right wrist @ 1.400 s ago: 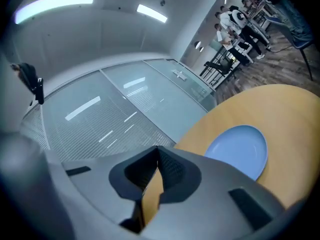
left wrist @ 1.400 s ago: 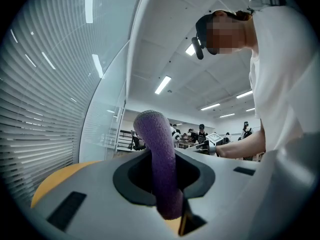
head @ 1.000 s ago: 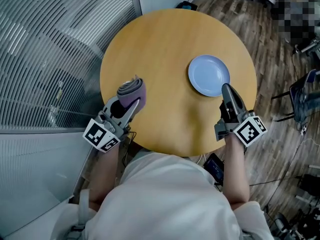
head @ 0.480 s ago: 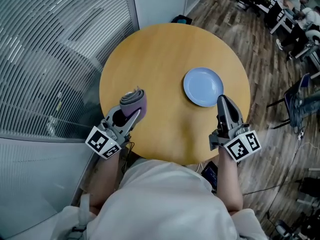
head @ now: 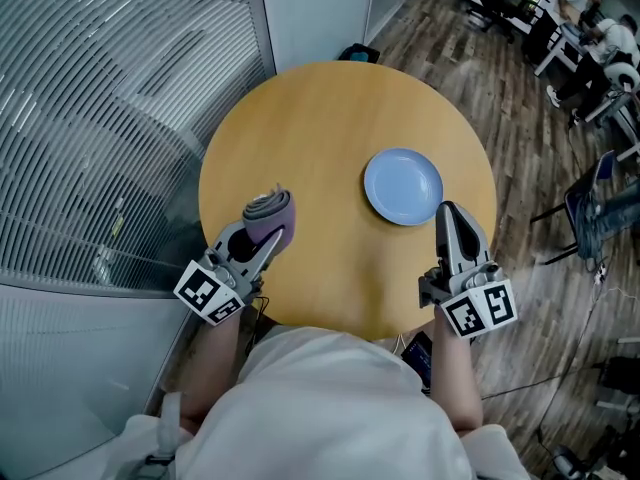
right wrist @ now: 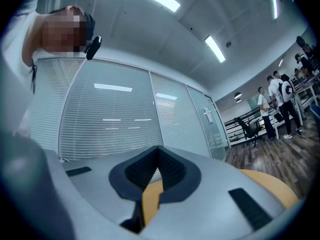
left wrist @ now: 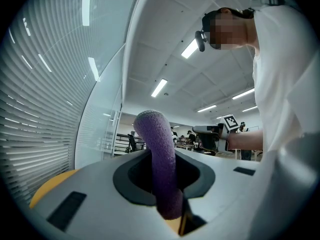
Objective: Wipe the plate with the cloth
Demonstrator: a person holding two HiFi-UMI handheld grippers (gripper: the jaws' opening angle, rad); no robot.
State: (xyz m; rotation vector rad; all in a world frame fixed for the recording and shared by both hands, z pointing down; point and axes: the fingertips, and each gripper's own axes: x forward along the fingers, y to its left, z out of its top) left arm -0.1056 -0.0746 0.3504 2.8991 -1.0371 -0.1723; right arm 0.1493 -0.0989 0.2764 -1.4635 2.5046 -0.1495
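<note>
A pale blue plate [head: 403, 185] lies on the right half of the round wooden table [head: 330, 118]. My left gripper [head: 268, 226] hangs over the table's near left edge, shut on a purple-grey cloth [head: 270, 211]. In the left gripper view the purple cloth [left wrist: 159, 159] stands up in a fold from between the jaws. Just below the plate's near right rim, my right gripper [head: 451, 212] is shut with nothing in it. In the right gripper view the right gripper [right wrist: 158, 170] shows its dark pads together with only bare tabletop [right wrist: 152, 199] behind.
A glass wall with blinds [head: 110, 118] borders the table on the left. Wooden floor [head: 530, 148] lies to the right, with office chairs [head: 600, 208] and people at desks [head: 585, 18] at the far right. A dark object [head: 358, 54] sits at the table's far edge.
The right gripper has lifted and rolled, drawing back slightly from the plate's rim. The left gripper with the cloth has kept its place. The head view has shifted, so the table sits lower in frame.
</note>
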